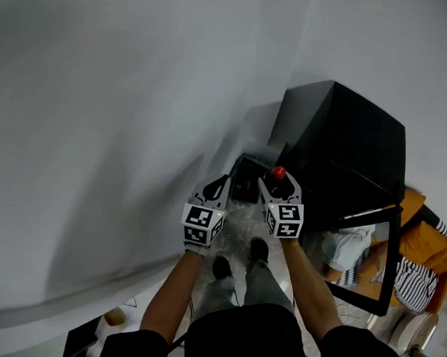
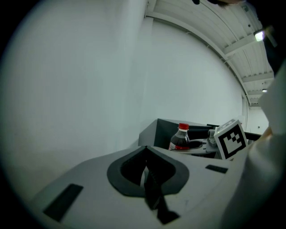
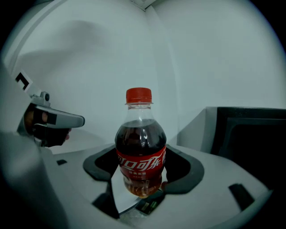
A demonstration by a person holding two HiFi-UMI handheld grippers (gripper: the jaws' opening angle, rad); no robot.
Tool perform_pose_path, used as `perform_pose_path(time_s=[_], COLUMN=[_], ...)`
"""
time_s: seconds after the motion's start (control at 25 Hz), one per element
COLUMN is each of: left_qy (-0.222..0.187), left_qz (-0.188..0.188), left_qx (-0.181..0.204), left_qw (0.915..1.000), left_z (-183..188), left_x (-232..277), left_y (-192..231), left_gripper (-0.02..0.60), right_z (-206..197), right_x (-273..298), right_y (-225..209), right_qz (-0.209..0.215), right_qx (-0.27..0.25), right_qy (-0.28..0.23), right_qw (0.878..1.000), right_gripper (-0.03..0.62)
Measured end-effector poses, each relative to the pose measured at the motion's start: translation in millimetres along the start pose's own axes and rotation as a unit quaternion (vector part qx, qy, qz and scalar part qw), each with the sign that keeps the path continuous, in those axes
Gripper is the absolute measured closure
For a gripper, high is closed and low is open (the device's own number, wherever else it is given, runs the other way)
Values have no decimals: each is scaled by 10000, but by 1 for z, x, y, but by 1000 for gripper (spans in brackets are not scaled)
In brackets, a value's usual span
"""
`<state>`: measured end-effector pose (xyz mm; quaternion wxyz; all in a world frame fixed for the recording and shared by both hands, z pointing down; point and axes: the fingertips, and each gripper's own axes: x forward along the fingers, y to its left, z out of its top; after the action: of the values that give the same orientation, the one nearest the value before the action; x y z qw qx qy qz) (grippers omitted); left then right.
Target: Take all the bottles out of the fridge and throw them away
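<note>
White walls (image 1: 128, 104) met in a corner, black fridge (image 1: 342, 144) right of it, its glass door (image 1: 369, 267) swung open toward the person

Person stood facing the corner, shoes (image 1: 221, 266) on a glossy floor, one gripper in each hand, both held out at about the same height and close side by side

Right gripper (image 1: 279, 184): clenched on a cola bottle (image 3: 140, 147), pads on the lower body around the red label. Bottle upright, red cap on, dark liquid up to the shoulder. It was outside the fridge, in the air between fridge and corner, cap (image 1: 279, 172) poking up above the jaws

Left gripper (image 2: 145, 172): jaws pressed together, nothing between them. It pointed at bare wall, just left of the right one, not touching the bottle

Low dark box (image 1: 246, 181) sat on the floor ahead of both grippers, against the corner; too dim to say what was in it

Orange and striped fabric (image 1: 421, 252) showed past the door, lower right
</note>
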<state>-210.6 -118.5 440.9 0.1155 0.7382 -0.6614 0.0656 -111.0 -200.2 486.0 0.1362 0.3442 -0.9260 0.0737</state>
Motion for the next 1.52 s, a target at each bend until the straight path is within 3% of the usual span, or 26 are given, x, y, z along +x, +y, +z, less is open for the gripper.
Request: perform_pose_path(time_s=[0.56,1.12,1.52], left_qy=[279,614,776], left_qz=[66,-21,77], left_qx=[-532,-834,-1181], left_qw=[9982,9946,9899], left_z=[-129,-289,-343], left_x=[79,143,153], left_y=[30,59,67], left_gripper=[575,575,575], right_z=[-113,-272,-363], right_x=[106,181,194], right_y=[-16,-20,-31], right_qz=[527,840,871], right_qx=[-196,-186,-38], right_qy=[476,742,1444], right_qw=[9973,9935,9857], right_gripper=[284,284,284])
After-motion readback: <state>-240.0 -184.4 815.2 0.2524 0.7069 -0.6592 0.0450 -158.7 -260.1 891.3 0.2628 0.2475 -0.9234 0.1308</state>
